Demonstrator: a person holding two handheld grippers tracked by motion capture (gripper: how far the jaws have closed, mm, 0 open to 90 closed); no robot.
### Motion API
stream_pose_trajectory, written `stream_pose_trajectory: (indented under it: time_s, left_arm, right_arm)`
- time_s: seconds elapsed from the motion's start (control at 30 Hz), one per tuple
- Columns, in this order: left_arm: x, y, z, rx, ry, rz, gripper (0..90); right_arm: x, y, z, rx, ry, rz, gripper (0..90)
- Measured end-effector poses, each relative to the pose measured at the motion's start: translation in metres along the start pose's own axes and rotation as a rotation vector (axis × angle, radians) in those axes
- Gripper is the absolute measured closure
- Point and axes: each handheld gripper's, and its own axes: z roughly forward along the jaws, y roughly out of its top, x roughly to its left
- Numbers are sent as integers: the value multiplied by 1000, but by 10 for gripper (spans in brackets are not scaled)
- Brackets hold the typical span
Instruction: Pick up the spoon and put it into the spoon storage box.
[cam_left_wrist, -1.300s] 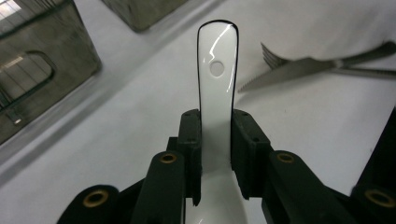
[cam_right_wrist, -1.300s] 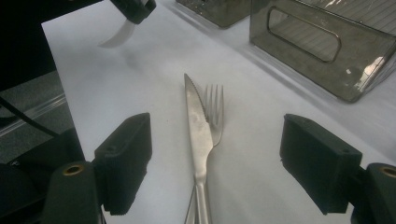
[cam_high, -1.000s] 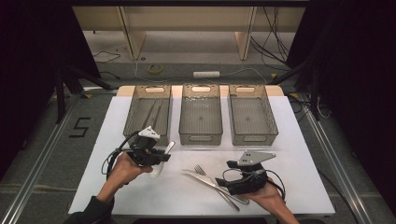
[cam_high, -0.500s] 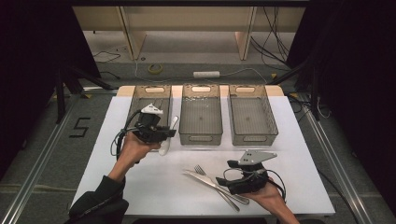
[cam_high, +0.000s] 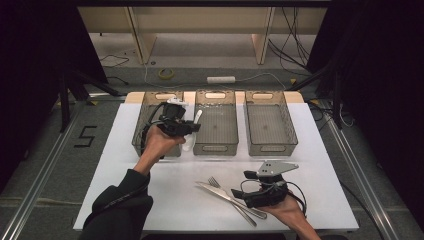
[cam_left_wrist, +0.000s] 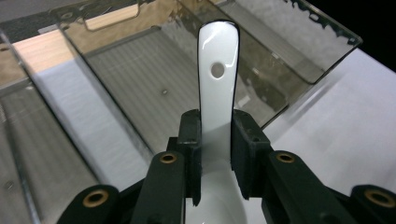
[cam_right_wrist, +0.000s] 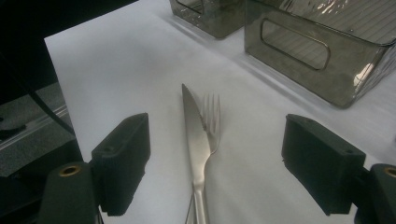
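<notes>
At the centre of the high view, a white table (cam_high: 125, 165) carried three smoky clear bins in a row along its far edge. The left gripper (cam_high: 187, 127), held in the person's left hand, hovered over the gap between the left bin (cam_high: 145, 120) and the middle bin (cam_high: 216, 145). Its jaws were clamped narrowly on a white ceramic spoon (cam_high: 192, 132).

In the left gripper view, the white ceramic spoon (cam_left_wrist: 217, 84) stood in the middle of the frame. Its handle rose between the two black pads, which pressed on its sides, and its bowl lay below them at the bottom edge. A small round hole showed near the handle's tip. Behind it lay the ribbed floor of a bin.

In the lower right of the high view, the right gripper (cam_high: 240, 192) rested low over the table in the person's right hand. Its jaws were spread wide and held nothing. Just to its left lay a knife (cam_high: 220, 192) and a fork (cam_high: 216, 182), side by side and touching.

In the right gripper view, the knife (cam_right_wrist: 194, 140) and fork (cam_right_wrist: 212, 119) lay on the table between the wide black jaws, pointing toward the upper frame. The right bin (cam_high: 270, 127) stood at the upper right of the row.
</notes>
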Motion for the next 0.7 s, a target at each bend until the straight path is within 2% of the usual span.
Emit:
stream_pose_trajectory:
  time_s: [0.3, 0.47, 0.6, 0.7]
  left_arm:
    - [-8, 15, 19, -2, 4, 14, 743]
    - [-4, 22, 28, -12, 8, 6, 742]
    - [1, 26, 34, -27, 17, -22, 743]
    - [1, 28, 39, -26, 26, -22, 742]
  right_arm:
    - [0, 0, -1, -7, 2, 2, 246]
    - [0, 0, -1, -2, 4, 3, 247]
    - [0, 0, -1, -2, 5, 2, 247]
    - [-1, 0, 0, -3, 5, -2, 247]
